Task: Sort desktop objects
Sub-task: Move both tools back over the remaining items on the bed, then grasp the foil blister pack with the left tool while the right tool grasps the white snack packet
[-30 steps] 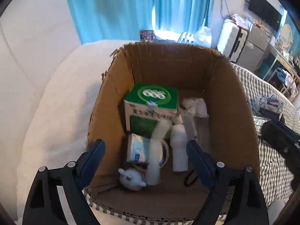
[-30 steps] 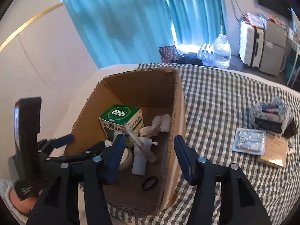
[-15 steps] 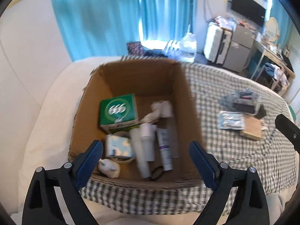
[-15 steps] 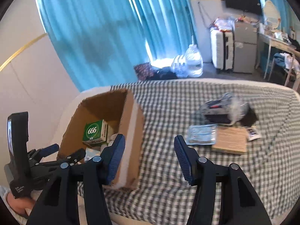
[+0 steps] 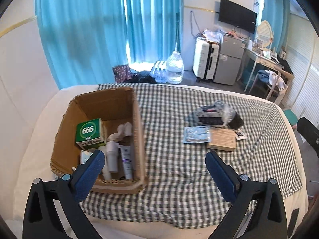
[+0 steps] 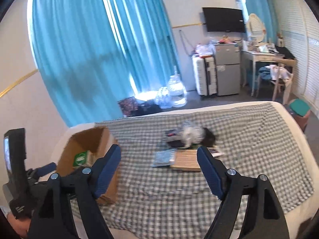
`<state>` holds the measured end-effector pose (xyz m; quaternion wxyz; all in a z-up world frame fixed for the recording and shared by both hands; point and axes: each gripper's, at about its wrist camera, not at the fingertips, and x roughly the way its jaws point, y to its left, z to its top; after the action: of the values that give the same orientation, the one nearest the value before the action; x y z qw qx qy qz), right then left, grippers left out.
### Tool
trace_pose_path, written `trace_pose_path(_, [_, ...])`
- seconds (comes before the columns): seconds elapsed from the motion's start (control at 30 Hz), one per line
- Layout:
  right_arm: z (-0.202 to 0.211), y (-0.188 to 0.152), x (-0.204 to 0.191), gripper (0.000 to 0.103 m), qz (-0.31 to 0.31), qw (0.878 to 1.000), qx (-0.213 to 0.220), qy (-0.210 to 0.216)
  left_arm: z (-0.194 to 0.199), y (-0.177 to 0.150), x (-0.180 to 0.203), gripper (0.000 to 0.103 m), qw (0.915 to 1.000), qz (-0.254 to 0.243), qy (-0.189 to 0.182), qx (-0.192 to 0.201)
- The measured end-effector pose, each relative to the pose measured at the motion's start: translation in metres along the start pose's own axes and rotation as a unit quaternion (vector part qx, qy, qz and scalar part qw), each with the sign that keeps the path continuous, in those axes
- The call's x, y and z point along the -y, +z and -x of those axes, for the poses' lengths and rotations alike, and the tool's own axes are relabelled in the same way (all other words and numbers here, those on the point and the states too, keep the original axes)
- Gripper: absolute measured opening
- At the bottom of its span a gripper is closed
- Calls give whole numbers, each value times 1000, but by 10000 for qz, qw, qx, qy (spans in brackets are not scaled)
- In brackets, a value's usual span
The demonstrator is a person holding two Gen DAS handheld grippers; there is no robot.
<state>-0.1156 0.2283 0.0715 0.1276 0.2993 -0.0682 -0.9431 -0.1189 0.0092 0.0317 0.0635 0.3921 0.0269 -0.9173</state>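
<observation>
Sitting half-filled, brown cardboard box (image 5: 137, 131)

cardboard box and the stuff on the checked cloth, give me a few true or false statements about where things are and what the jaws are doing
1. The green 666 box lies inside the cardboard box. True.
2. The left gripper is shut on a tube. False: its jaws stand wide open and hold nothing.
3. The blister pack lies on the checked cloth, outside the cardboard box. True.
4. The wooden block is in the cardboard box. False: it lies on the cloth beside the blister pack.
5. The right gripper holds the blister pack. False: its jaws are open and empty.
</observation>
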Motion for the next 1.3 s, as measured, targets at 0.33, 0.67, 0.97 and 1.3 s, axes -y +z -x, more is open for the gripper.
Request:
trace_pose_path(0.33, [8,-7,88,90,-355,9974,144,-613,-28,-16,65,103,9992,-333,-184,-105])
trace_pose_path(0.67, [-50,-46,152,90,-881,9927,-328,-758,-114,-33,100,103,9954,-569,-222,-731])
trace_pose_path(0.97, [-132,-69,176,90,-823,9886,-983,-785,-201,-28,119,103,9916,-747,-110,-1052])
trace_pose_path(1.3, [-232,-61,167,90,-51,9880,-1364,-727,-278,-12,118,103,9889,-573,-272,-1343])
